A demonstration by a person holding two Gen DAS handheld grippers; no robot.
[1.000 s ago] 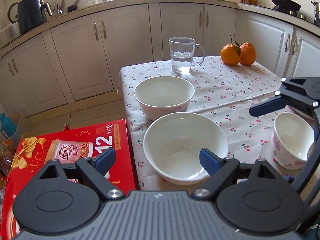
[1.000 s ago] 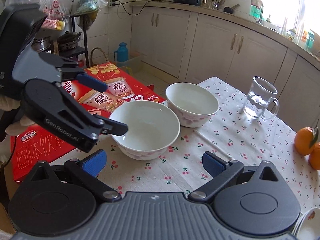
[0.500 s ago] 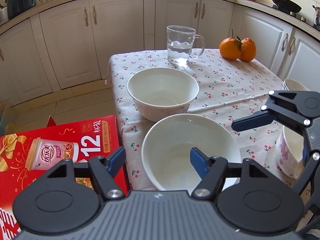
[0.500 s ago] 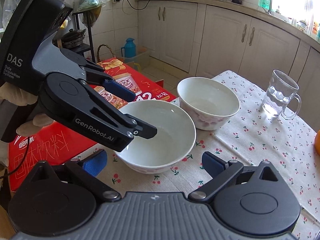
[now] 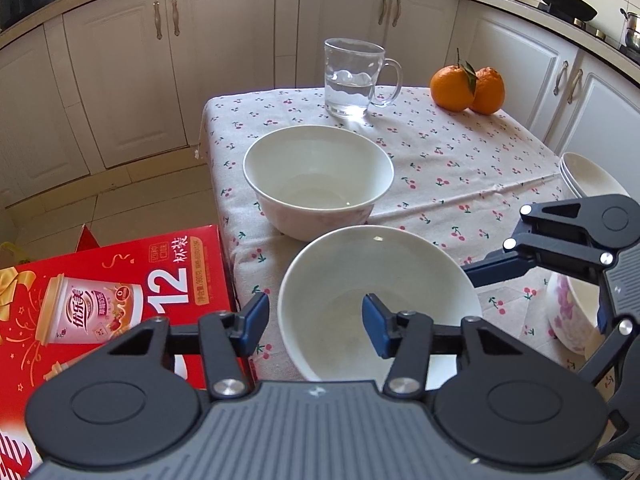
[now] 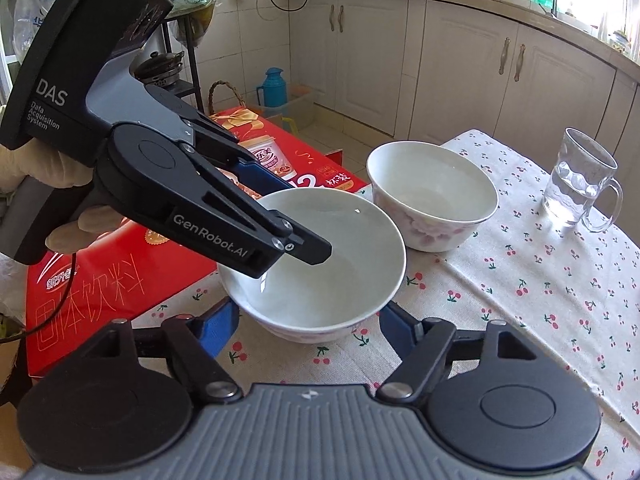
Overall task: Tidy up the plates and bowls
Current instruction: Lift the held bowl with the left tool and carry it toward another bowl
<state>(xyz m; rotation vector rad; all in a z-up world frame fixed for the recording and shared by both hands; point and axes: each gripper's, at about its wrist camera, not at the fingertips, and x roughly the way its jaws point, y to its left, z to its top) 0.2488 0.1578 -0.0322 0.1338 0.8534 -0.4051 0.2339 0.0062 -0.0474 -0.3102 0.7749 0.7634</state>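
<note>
Left gripper (image 5: 312, 322) jaws closing over near-left rim of near white bowl (image 5: 380, 304), one finger inside, one outside; pads not yet pressing. Right gripper (image 6: 308, 326) jaws closing around same bowl, blue pads at both sides, contact unclear. Bowl at near edge of cherry-print tablecloth (image 5: 460, 160). Second white bowl (image 5: 318, 180) just behind. Far: glass mug (image 5: 354, 76), two oranges (image 5: 468, 88).

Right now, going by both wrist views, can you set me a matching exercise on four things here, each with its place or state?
Things:
1. near bowl
2. glass mug
3. oranges
4. red box

Places or states:
A. off the table, beside it
B. partly filled with water
C. empty, by the table's near edge
D. a touching pair at the far right of the table

Pairs: 1-C, 2-B, 3-D, 4-A
</note>
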